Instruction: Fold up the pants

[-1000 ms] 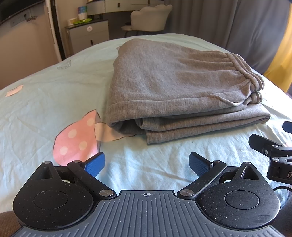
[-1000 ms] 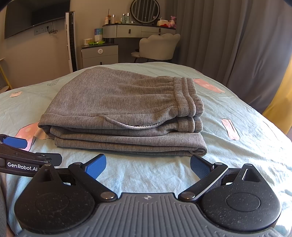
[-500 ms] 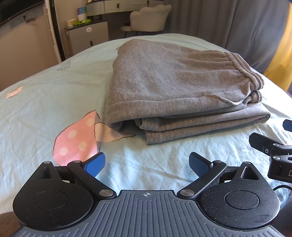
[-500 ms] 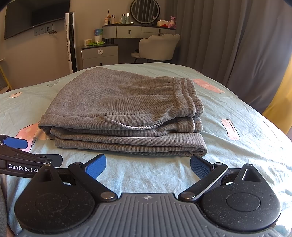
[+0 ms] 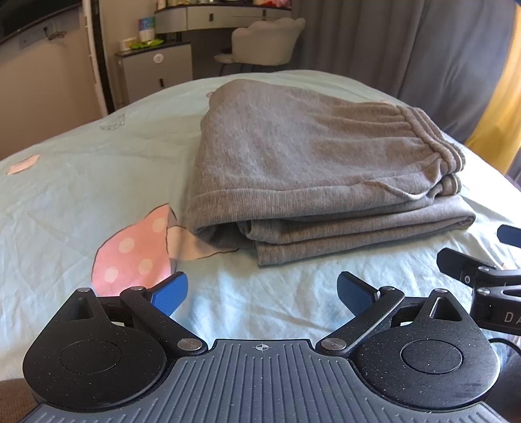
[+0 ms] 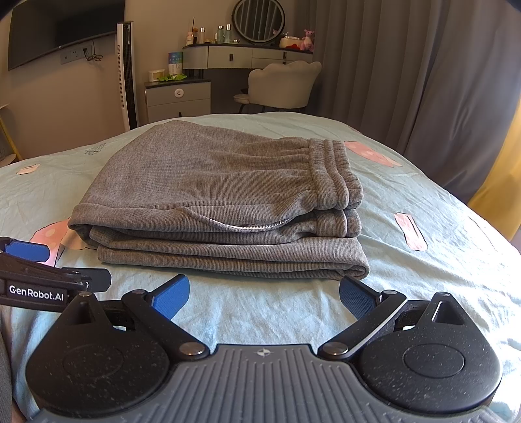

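Grey sweatpants (image 5: 309, 169) (image 6: 221, 201) lie folded into a flat stack of layers on a pale blue bed sheet (image 5: 81, 182), elastic waistband to the right. My left gripper (image 5: 262, 293) is open with blue pads, just short of the stack's near left corner, holding nothing. My right gripper (image 6: 263, 294) is open too, just in front of the stack's near edge, its right pad close to the bottom layer's corner. Each gripper shows at the other view's edge: the right one (image 5: 485, 276), the left one (image 6: 35, 270).
The sheet (image 6: 423, 201) carries pink mushroom prints (image 5: 136, 257). Beyond the bed stand a drawer cabinet (image 6: 177, 99), a vanity desk with a round mirror (image 6: 257, 19), a pale chair (image 6: 283, 83), a tower fan (image 6: 125, 75) and grey curtains (image 6: 407, 75).
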`<state>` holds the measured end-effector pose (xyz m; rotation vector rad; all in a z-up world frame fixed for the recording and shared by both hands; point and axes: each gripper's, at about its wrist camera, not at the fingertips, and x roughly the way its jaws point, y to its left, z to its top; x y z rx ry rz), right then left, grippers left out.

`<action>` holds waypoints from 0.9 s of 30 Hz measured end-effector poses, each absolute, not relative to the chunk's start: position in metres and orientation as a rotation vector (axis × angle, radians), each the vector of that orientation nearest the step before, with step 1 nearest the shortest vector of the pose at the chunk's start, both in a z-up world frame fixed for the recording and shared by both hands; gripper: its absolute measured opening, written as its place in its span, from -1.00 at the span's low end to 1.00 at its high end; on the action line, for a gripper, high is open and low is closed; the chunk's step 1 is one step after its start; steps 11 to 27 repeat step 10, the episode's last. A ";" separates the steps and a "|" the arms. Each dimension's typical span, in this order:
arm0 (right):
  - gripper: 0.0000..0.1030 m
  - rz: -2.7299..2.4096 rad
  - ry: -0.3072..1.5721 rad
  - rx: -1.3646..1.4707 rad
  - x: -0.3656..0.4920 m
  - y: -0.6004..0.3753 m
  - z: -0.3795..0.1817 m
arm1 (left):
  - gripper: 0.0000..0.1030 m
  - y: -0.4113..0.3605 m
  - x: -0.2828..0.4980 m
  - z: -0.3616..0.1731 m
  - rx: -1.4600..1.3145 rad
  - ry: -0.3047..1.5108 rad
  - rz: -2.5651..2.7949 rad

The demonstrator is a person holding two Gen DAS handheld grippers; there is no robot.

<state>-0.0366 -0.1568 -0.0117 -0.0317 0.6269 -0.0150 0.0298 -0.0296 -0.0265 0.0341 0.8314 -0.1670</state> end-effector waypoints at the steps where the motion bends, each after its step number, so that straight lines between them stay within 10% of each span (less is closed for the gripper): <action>1: 0.92 -0.015 0.627 -0.031 -0.037 -0.157 -0.012 | 0.96 -0.029 0.029 -0.026 0.032 0.827 -0.166; 27: 0.92 -0.015 0.626 -0.031 -0.037 -0.157 -0.011 | 0.96 -0.032 0.029 -0.027 0.052 0.827 -0.172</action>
